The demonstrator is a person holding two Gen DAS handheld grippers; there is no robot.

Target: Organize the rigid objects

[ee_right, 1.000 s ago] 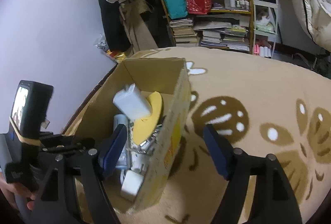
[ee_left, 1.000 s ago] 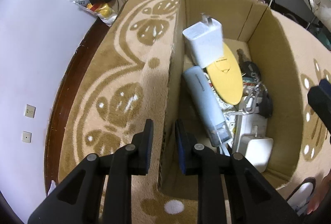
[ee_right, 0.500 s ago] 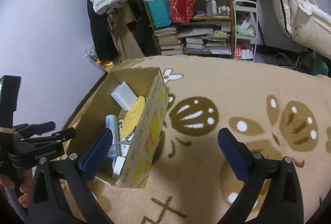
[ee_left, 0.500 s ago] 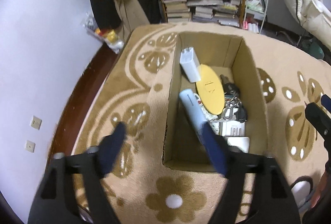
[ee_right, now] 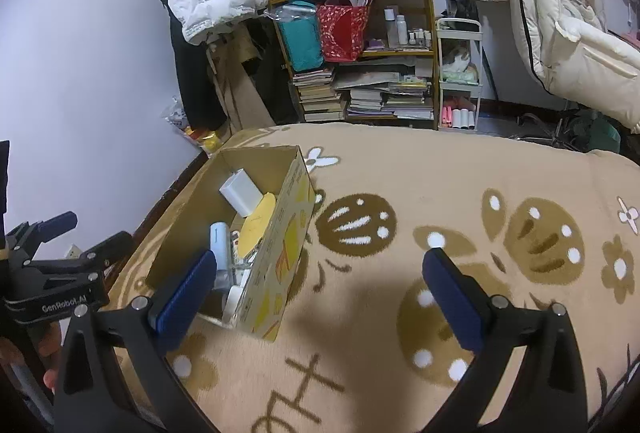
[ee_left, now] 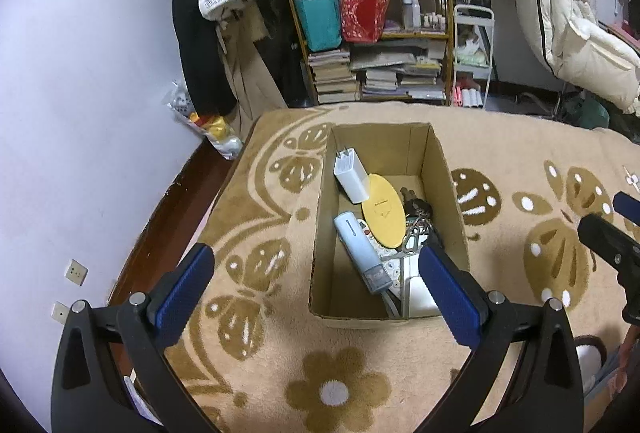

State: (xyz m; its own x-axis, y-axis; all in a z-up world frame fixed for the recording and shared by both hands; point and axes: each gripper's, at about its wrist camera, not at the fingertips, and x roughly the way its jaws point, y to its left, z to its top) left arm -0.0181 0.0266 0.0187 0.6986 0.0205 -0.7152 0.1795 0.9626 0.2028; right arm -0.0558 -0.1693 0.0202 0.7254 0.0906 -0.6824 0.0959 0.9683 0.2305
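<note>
a cardboard box (ee_left: 448, 193) sits on a tan patterned rug (ee_left: 280, 353) near a lilac wall, packed with small hard goods: a white charger (ee_left: 351, 177) leaning at the far end against a yellow disc (ee_left: 383, 210), a pale blue tube (ee_left: 362, 253) lying lengthwise beside them, a bunch of keys (ee_left: 416, 229) by the right wall and a white block (ee_left: 418, 293) at the near end. the left gripper (ee_left: 316, 285) hangs above the box's near end, its blue pads spread wide and holding nothing. the right gripper (ee_right: 320, 297) hovers over bare rug just right of the box, likewise spread wide and empty. behind, a shelf (ee_left: 372, 33) holds stacked books, a red bag and a teal bag.
</note>
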